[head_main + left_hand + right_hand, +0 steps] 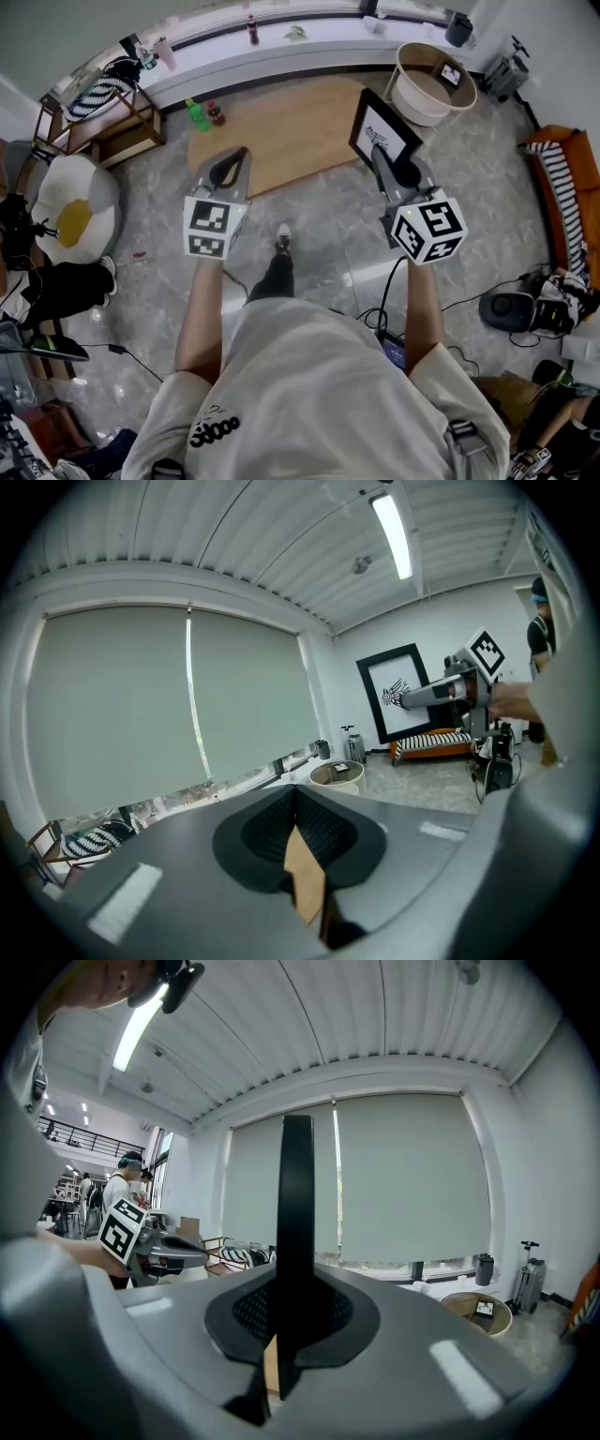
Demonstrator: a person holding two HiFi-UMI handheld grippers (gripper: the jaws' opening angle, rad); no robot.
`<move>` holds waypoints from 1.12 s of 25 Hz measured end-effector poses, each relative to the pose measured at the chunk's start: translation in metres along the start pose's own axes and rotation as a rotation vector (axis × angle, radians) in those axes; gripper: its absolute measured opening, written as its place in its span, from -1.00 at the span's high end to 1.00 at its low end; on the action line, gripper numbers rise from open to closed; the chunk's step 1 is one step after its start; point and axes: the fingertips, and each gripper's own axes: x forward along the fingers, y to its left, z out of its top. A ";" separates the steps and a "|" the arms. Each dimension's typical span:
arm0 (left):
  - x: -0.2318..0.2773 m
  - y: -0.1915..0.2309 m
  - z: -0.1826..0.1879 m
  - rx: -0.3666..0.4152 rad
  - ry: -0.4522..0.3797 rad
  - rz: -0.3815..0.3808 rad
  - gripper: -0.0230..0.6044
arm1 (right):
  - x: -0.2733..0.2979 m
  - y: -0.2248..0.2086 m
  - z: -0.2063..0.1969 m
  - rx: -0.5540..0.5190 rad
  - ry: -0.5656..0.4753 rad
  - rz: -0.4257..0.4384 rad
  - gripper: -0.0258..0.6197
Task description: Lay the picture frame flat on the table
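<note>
Closest in, shows white T-shirt (309, 394) with two bare forearms stretched forward. Holds left gripper (240, 155) out at left, just short of wooden table (281, 131), jaws pressed together with nothing between them. Grips picture frame (384, 129) in right gripper (377, 150), jaws clamped tight on thin black edge. Keeps frame upright and a little tilted over table's right end, white print facing up toward head camera, not lying flat. Finds one container just beyond frame: round pale basket (412, 105) on floor, with small dark-edged item (451, 73) lying inside near far rim; cannot tell what it is. Leaves table bare apart from green bottle (197, 114) and small red bottle (217, 114) side by side at left end. Takes in grey marble floor (328, 244), egg-shaped cushion (73, 217) far left, long white window ledge (281, 49) behind table, and orange sofa (562, 178) with striped cushion far right.
</note>
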 end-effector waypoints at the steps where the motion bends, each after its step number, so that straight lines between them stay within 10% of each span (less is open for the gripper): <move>1: 0.012 0.008 0.000 -0.004 -0.001 -0.008 0.90 | 0.013 -0.005 0.000 -0.006 0.003 -0.005 0.87; 28: 0.306 0.123 0.022 -0.024 0.034 -0.166 0.90 | 0.251 -0.183 -0.001 0.056 0.139 -0.090 0.87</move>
